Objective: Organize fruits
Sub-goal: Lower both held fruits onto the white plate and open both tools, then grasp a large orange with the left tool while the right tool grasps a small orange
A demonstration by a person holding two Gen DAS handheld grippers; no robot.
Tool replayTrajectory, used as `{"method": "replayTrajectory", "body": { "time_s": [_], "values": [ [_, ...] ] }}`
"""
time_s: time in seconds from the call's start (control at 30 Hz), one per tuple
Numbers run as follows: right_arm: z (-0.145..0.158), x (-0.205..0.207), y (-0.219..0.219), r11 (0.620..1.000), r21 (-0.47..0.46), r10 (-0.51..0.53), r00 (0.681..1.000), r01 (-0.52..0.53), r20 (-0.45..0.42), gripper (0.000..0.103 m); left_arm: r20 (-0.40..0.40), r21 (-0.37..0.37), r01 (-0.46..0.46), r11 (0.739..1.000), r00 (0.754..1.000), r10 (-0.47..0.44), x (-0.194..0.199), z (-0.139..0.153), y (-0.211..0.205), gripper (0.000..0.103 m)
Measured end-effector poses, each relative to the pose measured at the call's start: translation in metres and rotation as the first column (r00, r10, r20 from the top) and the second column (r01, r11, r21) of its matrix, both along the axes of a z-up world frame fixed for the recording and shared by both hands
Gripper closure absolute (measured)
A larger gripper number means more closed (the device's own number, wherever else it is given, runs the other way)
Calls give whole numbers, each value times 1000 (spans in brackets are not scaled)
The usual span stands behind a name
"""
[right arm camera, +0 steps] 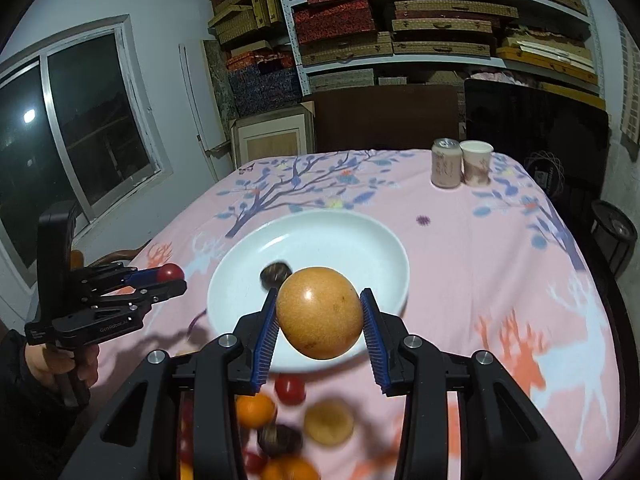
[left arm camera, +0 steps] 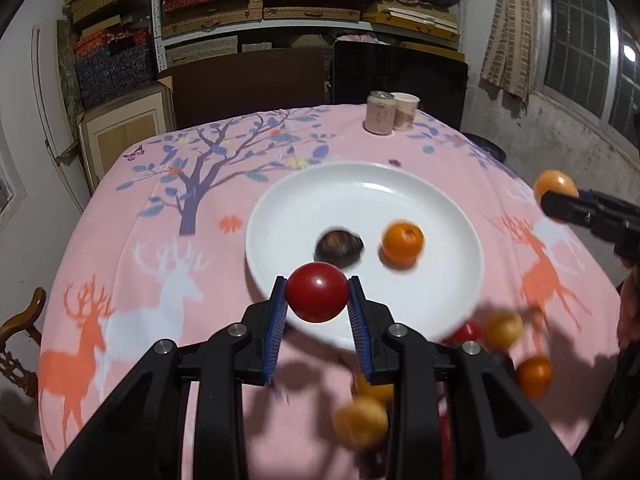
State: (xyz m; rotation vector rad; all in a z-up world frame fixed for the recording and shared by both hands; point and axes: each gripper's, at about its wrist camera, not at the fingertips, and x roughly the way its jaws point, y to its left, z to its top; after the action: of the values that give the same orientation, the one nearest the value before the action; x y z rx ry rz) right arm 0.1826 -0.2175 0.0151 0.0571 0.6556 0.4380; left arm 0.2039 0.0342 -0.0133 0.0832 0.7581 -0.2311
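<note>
My left gripper [left arm camera: 318, 298] is shut on a red tomato [left arm camera: 317, 297] and holds it above the near rim of a white plate [left arm camera: 440, 208]. The plate holds a dark brown fruit [left arm camera: 339, 243] and an orange [left arm camera: 402, 242]. My right gripper [right arm camera: 320, 314] is shut on a yellow-orange round fruit [right arm camera: 319, 312] above the plate's near rim [right arm camera: 360, 232]. In the right wrist view the left gripper [right arm camera: 170, 278] shows at the left with the tomato [right arm camera: 169, 272]. In the left wrist view the right gripper [left arm camera: 558, 196] shows at the right with its fruit [left arm camera: 554, 184].
Several loose fruits lie on the pink tablecloth near me: yellow ones [left arm camera: 505, 329], an orange one [left arm camera: 533, 376], a small red one [right arm camera: 290, 389] and a dark one [right arm camera: 280, 440]. A can [left arm camera: 379, 113] and a paper cup [left arm camera: 405, 111] stand at the far side. A wooden chair [left arm camera: 20, 324] stands at the left.
</note>
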Motion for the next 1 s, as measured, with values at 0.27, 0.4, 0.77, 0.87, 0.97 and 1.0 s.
{"method": "replayTrajectory", "body": {
  "time_s": [0.27, 0.4, 0.77, 0.87, 0.97, 1.0],
  "values": [
    [-38, 100, 50, 995, -96, -9, 999, 4, -51, 62, -112, -6, -79, 997, 991, 78, 103, -33, -1, 73],
    [-42, 113, 58, 994, -104, -25, 998, 19, -54, 41, -108, -17, -92, 996, 990, 90, 109, -35, 1, 51],
    [-11, 19, 21, 997, -69, -17, 1000, 17, 0, 38, -44, -32, -3, 999, 999, 2, 2, -12, 5, 38],
    [-15, -20, 2, 998, -55, -25, 1000, 24, -9, 37, -32, 17, 75, 997, 997, -75, -48, -19, -5, 35],
    [-25, -55, -18, 998, -33, -53, 998, 52, -16, 36, -41, 43, 180, 983, 983, -179, -101, -29, -17, 35],
    [-30, -65, -23, 997, -34, -68, 998, 67, -18, 36, -32, 52, 204, 978, 979, -203, -115, -31, -20, 35]
  ]
}}
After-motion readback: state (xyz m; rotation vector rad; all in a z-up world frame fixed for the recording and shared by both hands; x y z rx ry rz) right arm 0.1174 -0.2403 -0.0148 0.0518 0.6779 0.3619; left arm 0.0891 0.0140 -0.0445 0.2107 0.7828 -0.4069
